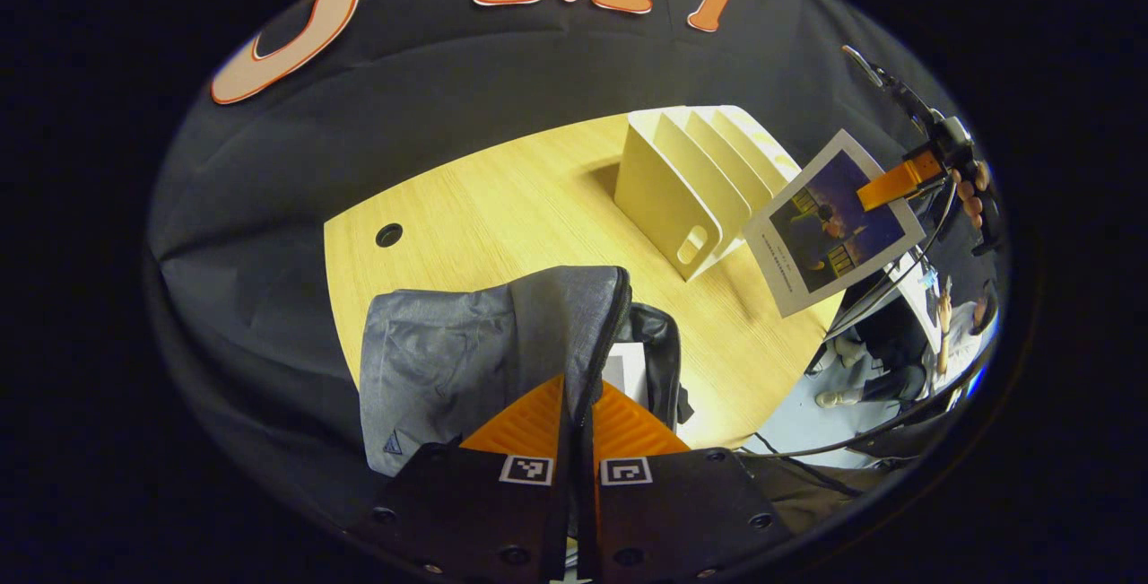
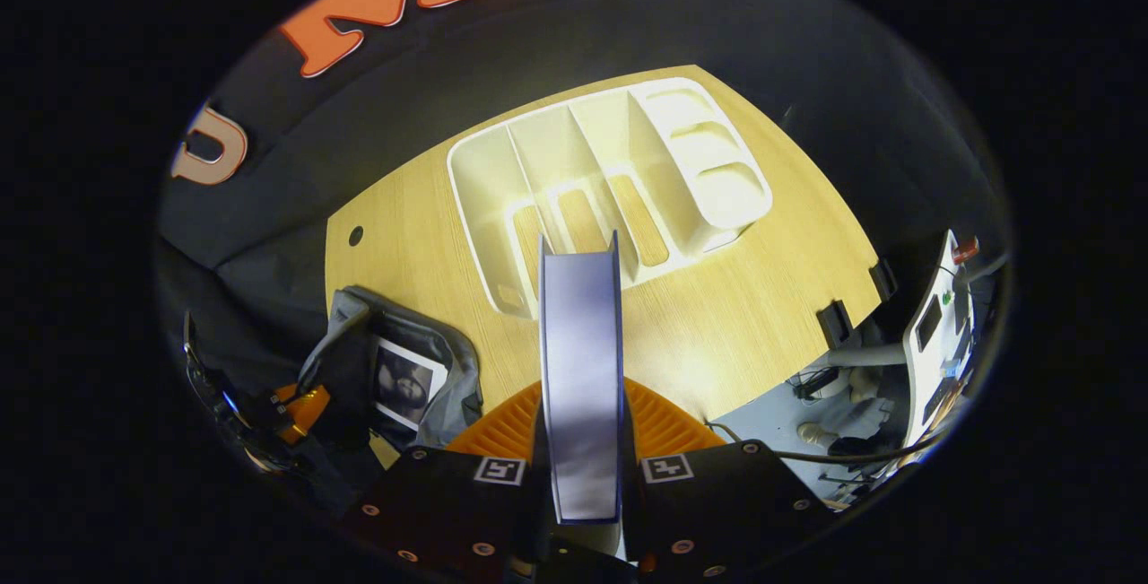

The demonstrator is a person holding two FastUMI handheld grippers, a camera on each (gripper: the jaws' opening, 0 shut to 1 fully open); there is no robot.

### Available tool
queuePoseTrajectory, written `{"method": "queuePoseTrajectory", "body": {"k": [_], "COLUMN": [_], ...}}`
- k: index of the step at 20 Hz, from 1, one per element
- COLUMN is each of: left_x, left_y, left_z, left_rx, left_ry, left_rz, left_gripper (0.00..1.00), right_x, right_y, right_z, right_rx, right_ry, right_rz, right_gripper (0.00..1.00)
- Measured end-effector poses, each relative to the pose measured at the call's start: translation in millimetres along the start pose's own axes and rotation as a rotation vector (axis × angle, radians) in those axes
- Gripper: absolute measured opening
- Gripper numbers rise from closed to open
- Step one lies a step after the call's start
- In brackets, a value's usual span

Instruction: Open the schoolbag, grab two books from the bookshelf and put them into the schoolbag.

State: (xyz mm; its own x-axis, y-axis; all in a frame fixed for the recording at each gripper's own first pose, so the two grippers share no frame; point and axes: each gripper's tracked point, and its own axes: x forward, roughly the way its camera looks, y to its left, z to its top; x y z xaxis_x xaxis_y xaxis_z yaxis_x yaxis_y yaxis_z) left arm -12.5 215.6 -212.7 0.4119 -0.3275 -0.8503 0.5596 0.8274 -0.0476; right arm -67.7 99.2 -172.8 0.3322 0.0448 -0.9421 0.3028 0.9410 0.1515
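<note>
The wooden table [image 1: 502,207] runs wide across both views, a round cable hole [image 1: 389,235] near its far left corner in the left gripper view.

On the far part of the table stands the white bookshelf [image 2: 610,180], a divided rack whose slots look bare from above in the right gripper view; in the left gripper view it sits right of centre, its upright dividers fanned toward the right.

The grey schoolbag [image 1: 466,351] lies at the near left edge of the table, well apart from the bookshelf. Its zip is undone and the mouth gapes. In the right gripper view a first book [image 2: 405,383] with a dark cover picture lies inside the open mouth, partly hidden by the bag's rim.

The second book [image 1: 832,223] hangs in the air to the right of the bookshelf, over the table's right edge, tilted with its dark blue cover facing the left gripper view. In the right gripper view its edge stands upright between the fingers, blocking the middle of the bookshelf.

The left gripper [image 1: 577,414] is clamped on the schoolbag's zip edge, 1 finger on each side of the fabric, holding the opening up.

The right gripper [image 2: 581,427] is clenched on the second book, both fingers pressing its 2 faces. A hand [image 1: 973,194] holds it at the far right.
</note>
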Motion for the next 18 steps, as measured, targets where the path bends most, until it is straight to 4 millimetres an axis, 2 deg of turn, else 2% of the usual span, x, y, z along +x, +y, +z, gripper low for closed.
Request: {"method": "queuePoseTrajectory", "body": {"k": [4, 9, 15, 18], "left_x": [-3, -6, -18, -25], "left_y": [5, 12, 25, 32], "left_z": [-2, 2, 10, 16], "left_rx": [0.031, 0.05, 0.072, 0.074], "left_ry": [-0.007, -0.019, -0.05, -0.064], "left_rz": [-0.023, -0.036, -0.022, -0.013], "left_gripper": [0.05, 0.05, 0.05, 0.05], "right_x": [-12, -24, -41, -40], "right_y": [26, 65, 122, 146], "right_z": [-29, -51, -54, -53], "right_rx": [0.058, 0.08, 0.078, 0.077], "right_ry": [0.005, -0.018, -0.057, -0.063], "right_rz": [0.078, 0.161, 0.305, 0.361], "right_gripper": [0.33, 0.32, 0.3, 0.3]}}
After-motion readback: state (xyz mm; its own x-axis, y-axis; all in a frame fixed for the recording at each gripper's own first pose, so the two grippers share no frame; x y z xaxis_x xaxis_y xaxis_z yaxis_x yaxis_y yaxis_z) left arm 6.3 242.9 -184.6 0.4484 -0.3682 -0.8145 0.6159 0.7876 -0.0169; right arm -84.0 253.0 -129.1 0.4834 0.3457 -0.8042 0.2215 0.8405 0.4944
